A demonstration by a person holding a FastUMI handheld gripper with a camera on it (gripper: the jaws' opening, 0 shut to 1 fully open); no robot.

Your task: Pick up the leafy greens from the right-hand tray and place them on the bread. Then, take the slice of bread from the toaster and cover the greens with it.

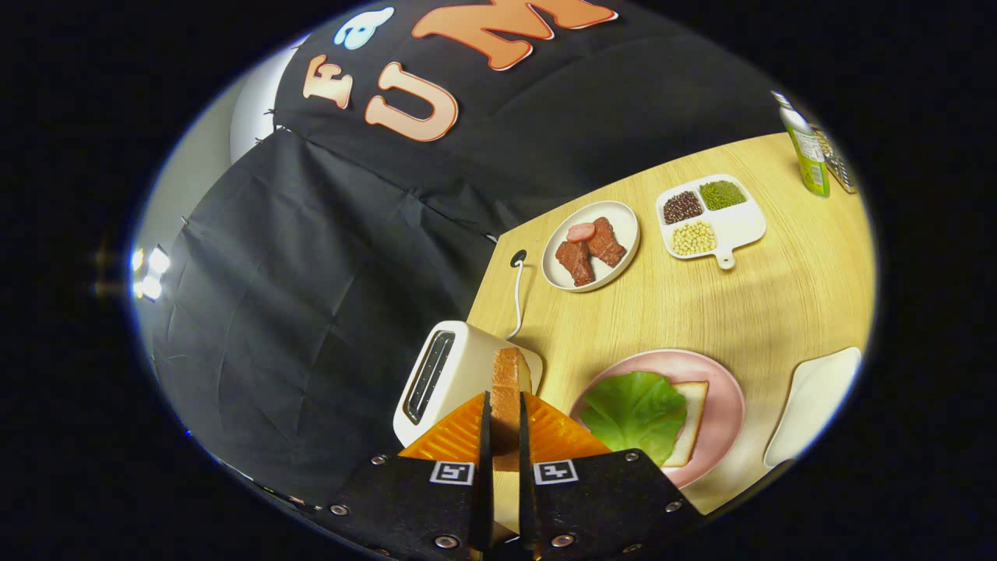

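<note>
gripper view: gripper [505, 425] clamped on browned bread slice [508, 389] above white toaster [444, 374].
risk: slice slips edgewise, missing green lettuce leaf [635, 409] on right pink plate [720, 389].

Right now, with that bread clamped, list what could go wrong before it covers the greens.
The hand-held gripper pinches the bread slice on edge, so it may crumble or slip out. It hangs right above the toaster and could clip it when swung over. The leafy greens lie off-centre on the lower bread, so the cover may land crooked.

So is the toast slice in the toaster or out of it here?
Out: the toast slice is clamped edge-on between the gripper fingers, in front of the toaster.
</note>
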